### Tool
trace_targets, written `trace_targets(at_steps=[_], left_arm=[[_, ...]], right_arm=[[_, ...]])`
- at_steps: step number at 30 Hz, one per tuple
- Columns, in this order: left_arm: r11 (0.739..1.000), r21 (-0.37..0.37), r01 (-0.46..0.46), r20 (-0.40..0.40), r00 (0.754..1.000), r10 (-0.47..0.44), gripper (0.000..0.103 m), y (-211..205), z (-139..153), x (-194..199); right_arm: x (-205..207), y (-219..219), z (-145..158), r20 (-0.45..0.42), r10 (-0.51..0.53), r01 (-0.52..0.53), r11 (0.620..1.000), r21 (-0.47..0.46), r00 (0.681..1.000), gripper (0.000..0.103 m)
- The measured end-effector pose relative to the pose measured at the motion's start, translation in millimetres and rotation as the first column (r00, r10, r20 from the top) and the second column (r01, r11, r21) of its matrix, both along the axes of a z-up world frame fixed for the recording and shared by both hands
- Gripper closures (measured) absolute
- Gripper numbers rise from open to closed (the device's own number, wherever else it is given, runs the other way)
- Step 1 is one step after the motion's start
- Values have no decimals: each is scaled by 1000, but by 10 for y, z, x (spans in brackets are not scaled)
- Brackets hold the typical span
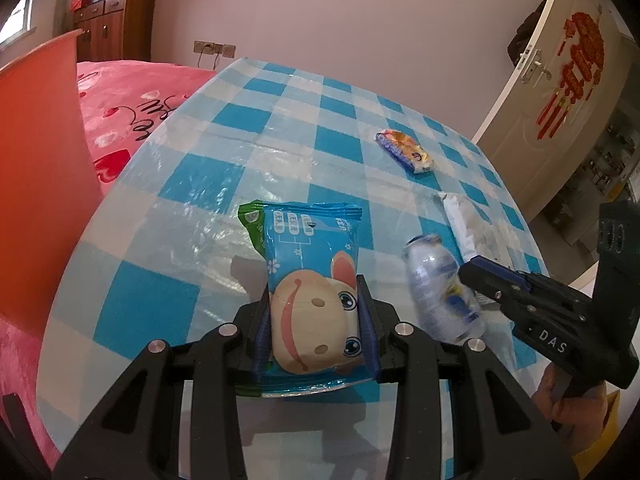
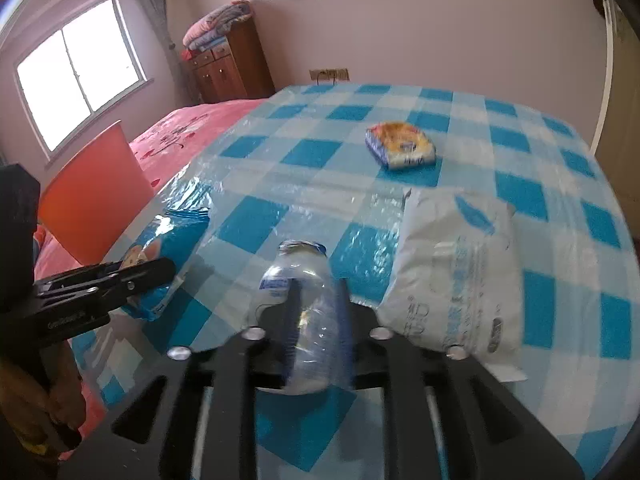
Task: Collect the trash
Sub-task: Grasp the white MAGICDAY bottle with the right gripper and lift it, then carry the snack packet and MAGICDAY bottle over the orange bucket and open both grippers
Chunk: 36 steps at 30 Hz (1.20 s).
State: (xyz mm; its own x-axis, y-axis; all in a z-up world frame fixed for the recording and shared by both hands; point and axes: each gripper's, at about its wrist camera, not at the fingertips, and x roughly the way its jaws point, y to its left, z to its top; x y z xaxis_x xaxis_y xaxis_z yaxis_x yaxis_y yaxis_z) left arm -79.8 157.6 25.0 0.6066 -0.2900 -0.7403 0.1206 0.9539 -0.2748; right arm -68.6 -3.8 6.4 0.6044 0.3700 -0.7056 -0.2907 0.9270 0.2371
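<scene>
on the checked surface: a blue-and-white plastic cloth covers the surface point(image 1: 256, 128), with a pink bed point(image 1: 132, 96) just beyond its left edge
left gripper point(image 1: 316, 320): jaws closed onto the blue snack packet point(image 1: 312, 272), one finger on each side of the cartoon face; the packet's lower end sits between the fingers and its top points away from the camera
blue snack packet, other view: seen at the left edge of the surface with the left gripper's arm across it point(image 2: 160, 264)
right gripper point(image 2: 314, 320): jaws closed on the clear plastic bottle point(image 2: 304, 304), which lies along the fingers with its cap end pointing away; the picture is blurred here
clear plastic bottle, left view: held at its lower part by the right gripper point(image 1: 476, 280), just right of the snack packet
white wrapper point(image 2: 456, 276): lying flat on the surface, just right of the bottle
small orange-and-blue pack point(image 2: 400, 146): farther back on the surface, well apart from both grippers
orange bin point(image 2: 92, 196): beside the surface on the left, next to the bed
</scene>
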Motion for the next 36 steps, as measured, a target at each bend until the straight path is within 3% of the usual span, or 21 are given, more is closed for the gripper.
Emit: trace_targets(at_steps=[2, 7, 14, 19, 36], left_arm=[[1000, -1, -3, -2, 1000, 3, 65, 35, -11, -19], [1000, -4, -9, -1, 1000, 9, 65, 123, -15, -58], [1000, 0, -2, 5, 1000, 2, 65, 149, -10, -78], [1000, -5, 0, 12, 1000, 0, 65, 169, 10, -80], [1000, -21, 12, 140, 990, -8, 65, 271, 509, -247]], right_arm=[[-19, 29, -29, -4, 11, -11, 1000, 9, 1000, 47], [-78, 198, -52, -1, 47, -47, 998, -33, 999, 35], [-63, 331, -137, -19, 34, -36, 992, -117, 999, 35], [-50, 356, -142, -9, 24, -26, 986, -163, 1000, 42], [-22, 350, 279, 38, 17, -14, 997, -77, 999, 42]])
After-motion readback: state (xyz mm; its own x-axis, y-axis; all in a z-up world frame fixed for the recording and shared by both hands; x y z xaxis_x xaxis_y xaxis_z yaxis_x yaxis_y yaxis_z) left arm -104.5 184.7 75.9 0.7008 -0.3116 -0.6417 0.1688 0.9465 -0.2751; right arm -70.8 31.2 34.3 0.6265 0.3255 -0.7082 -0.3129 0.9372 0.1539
